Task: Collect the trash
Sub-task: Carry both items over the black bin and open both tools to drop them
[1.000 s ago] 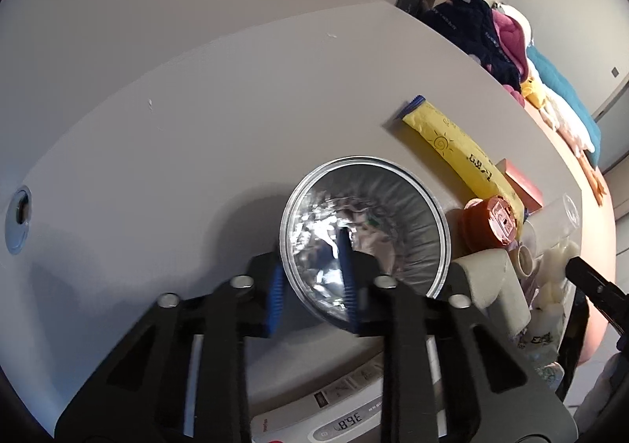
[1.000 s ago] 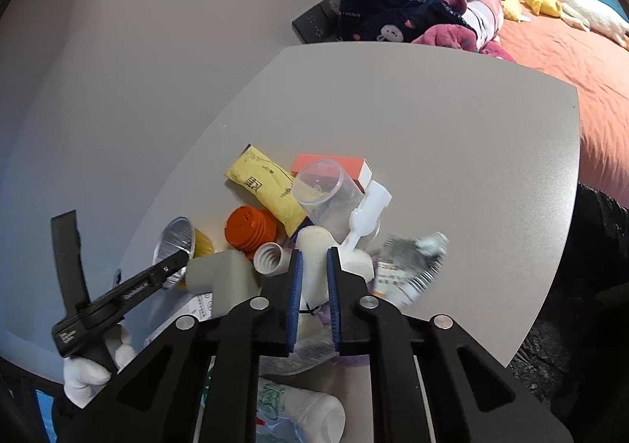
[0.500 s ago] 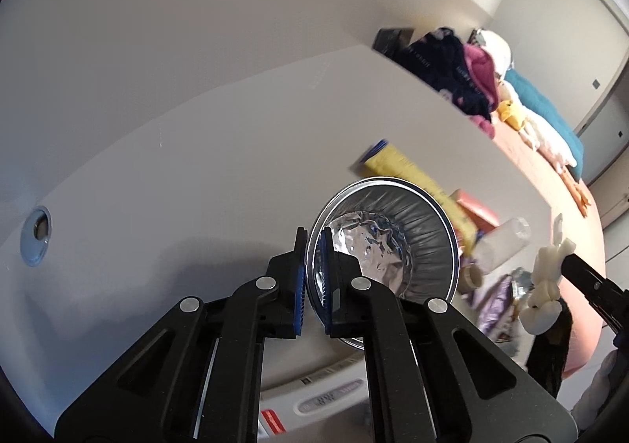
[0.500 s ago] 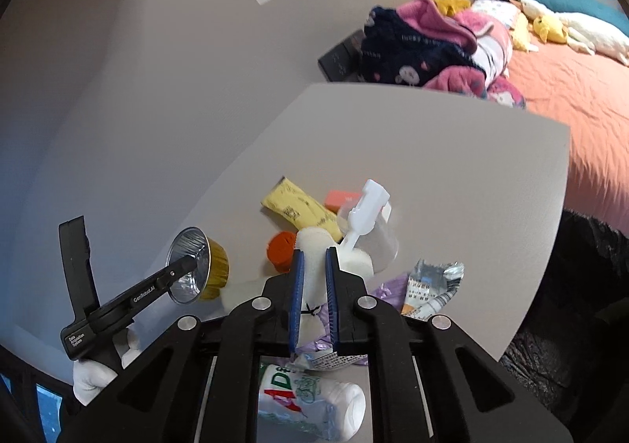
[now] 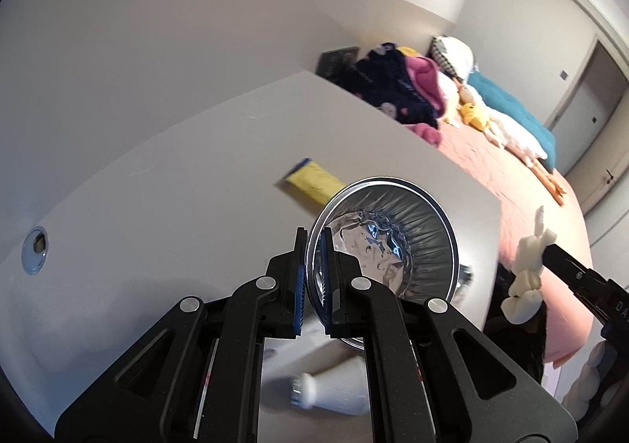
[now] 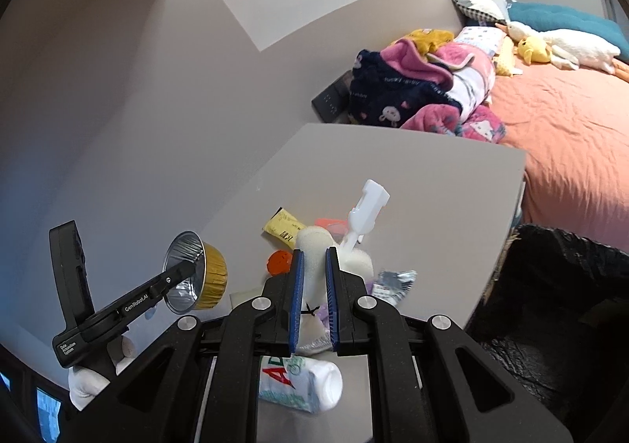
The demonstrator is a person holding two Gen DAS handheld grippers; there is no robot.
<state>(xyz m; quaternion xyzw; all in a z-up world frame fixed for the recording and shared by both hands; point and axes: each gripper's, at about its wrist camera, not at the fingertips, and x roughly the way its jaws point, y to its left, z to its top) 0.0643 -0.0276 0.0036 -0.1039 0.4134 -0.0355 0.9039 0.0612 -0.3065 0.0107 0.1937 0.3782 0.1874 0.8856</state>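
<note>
Two tongs are each pinching a piece of trash, both lifted above the grey surface (image 6: 412, 183). Left tongs (image 5: 313, 282) clamp the rim of a foil cup (image 5: 393, 246), whose open mouth faces the left camera; from the right wrist view that cup (image 6: 196, 272) shows a gold outer wall and hangs at nine o'clock of the right tongs (image 6: 313, 285). Right tongs squeeze a white pump bottle (image 6: 334, 254) by its body, the pump head (image 6: 371, 203) tilted toward one o'clock; in the left view the same bottle (image 5: 528, 266) sits at three o'clock of the cup. Below on the surface lie a yellow packet (image 6: 283, 227), an orange lid (image 6: 279, 260), a crumpled silver wrapper (image 6: 393, 282), and a white bottle (image 6: 302, 384) with red lettering at six o'clock, lying on its side. A black trash bag (image 6: 550, 285) gapes just off the surface's edge at four o'clock. Beyond, at two o'clock, a bed (image 6: 570, 136) with an orange cover carries heaped clothes (image 6: 416, 89) and plush toys (image 6: 550, 46).
</note>
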